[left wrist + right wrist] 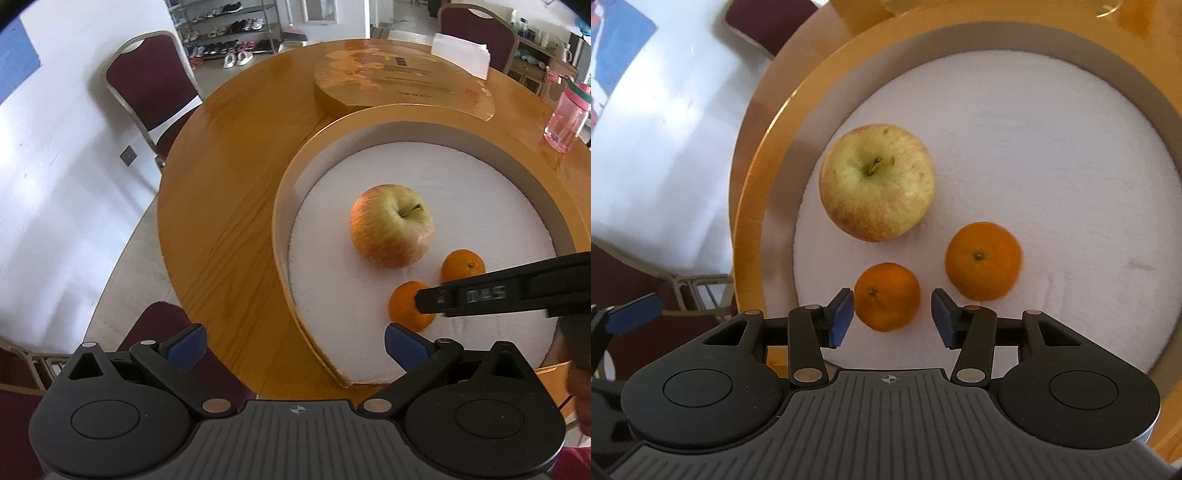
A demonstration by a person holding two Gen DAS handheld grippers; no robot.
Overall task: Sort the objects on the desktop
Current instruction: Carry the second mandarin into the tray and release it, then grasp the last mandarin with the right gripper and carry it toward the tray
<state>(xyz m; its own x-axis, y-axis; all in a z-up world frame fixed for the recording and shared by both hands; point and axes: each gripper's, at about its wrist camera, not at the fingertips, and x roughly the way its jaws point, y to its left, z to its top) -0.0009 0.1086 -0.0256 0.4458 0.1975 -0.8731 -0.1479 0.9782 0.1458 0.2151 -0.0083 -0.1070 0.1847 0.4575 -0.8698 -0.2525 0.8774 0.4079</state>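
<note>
The right gripper (892,317) is spread, with its blue pads (841,317) standing either side of the near mandarin (887,296). The left pad is at or almost at the peel and the right pad stands clear of it, so the fruit is not pinched. The left gripper (294,347) is spread wide and empty, positioned over the near rim of the round gold box (284,206).

The box rests on the wooden tabletop (229,177) and has a white lining. It contains three fruits:
- An apple (877,182), stem up, lies toward the middle of the lining.
- The near mandarin sits close to the near rim, apart from the apple.
- A second mandarin (983,260) lies just beside the first, to its right in the right wrist view, not touching it.

The gold lid (402,83) lies on the tabletop just beyond the box. A pink water bottle (565,118) stands near the right edge of the tabletop.
</note>
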